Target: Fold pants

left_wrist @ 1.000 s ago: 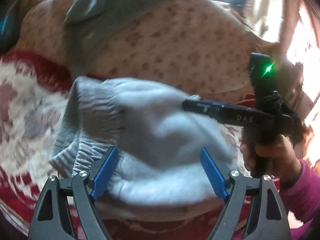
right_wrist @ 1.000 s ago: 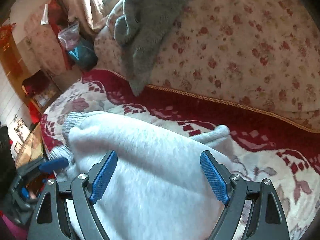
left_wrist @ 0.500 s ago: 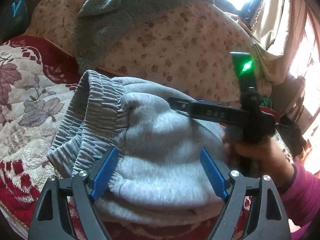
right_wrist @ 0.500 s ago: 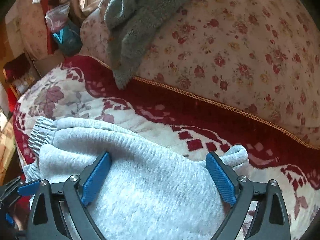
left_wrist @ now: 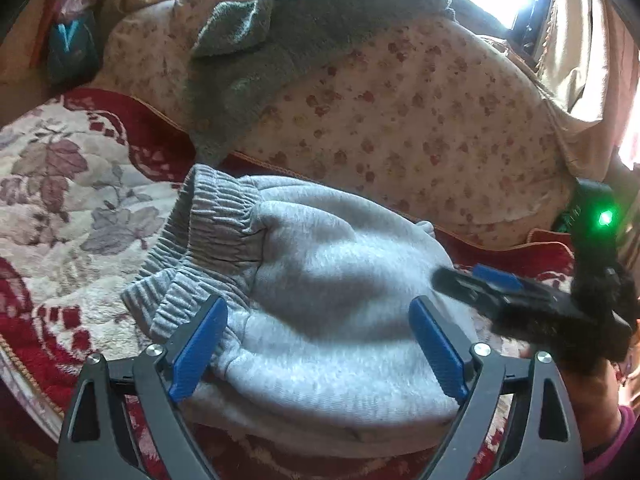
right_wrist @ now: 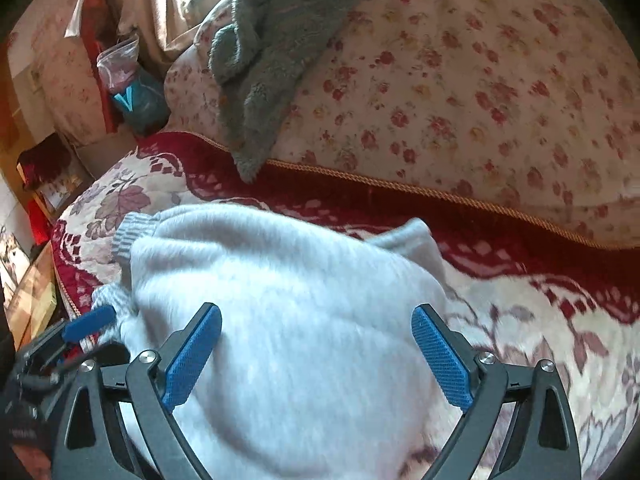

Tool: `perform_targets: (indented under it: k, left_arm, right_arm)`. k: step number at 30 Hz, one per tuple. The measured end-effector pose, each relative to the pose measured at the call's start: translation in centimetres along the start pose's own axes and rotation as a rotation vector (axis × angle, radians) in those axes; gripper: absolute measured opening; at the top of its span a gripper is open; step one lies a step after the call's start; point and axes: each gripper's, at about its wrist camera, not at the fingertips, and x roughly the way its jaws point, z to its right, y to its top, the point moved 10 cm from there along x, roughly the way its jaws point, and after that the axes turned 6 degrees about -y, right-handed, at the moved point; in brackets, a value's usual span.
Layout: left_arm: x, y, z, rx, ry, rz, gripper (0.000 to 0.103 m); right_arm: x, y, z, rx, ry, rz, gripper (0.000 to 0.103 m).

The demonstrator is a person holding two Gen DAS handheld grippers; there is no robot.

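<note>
One folded pants (left_wrist: 328, 312) bundle, waistband leftward

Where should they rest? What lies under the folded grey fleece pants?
The folded grey fleece pants lie on a red-and-cream floral blanket; whatever sits directly beneath them is covered.
</note>
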Motion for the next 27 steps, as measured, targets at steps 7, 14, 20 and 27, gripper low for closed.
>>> perform_targets:
  k: [7, 14, 20, 27]
  left_arm:
    - [-0.9, 0.1, 0.4, 0.015, 0.074, 0.022, 0.095]
    - [-1.5, 0.0, 1.2, 0.031, 0.102, 0.033, 0.095]
    - [-2.3, 0.1, 0.9, 0.027, 0.1, 0.043, 0.096]
    - [-1.5, 0.4, -4.0, -0.129, 0.004, 0.004, 0.103]
  right_arm:
    - [-1.9, -2.2, 2.7, 0.077, -0.006, -0.007, 0.099]
    - [-3.3, -3.3, 3.0, 0.079, 0.011, -0.002, 0.1]
    - [-3.6, -3.6, 2.3, 0.075, 0.078, -0.012, 0.101]
    - [-2.3, -4.5, 3.6, 0.208, 0.203, -0.071, 0.103]
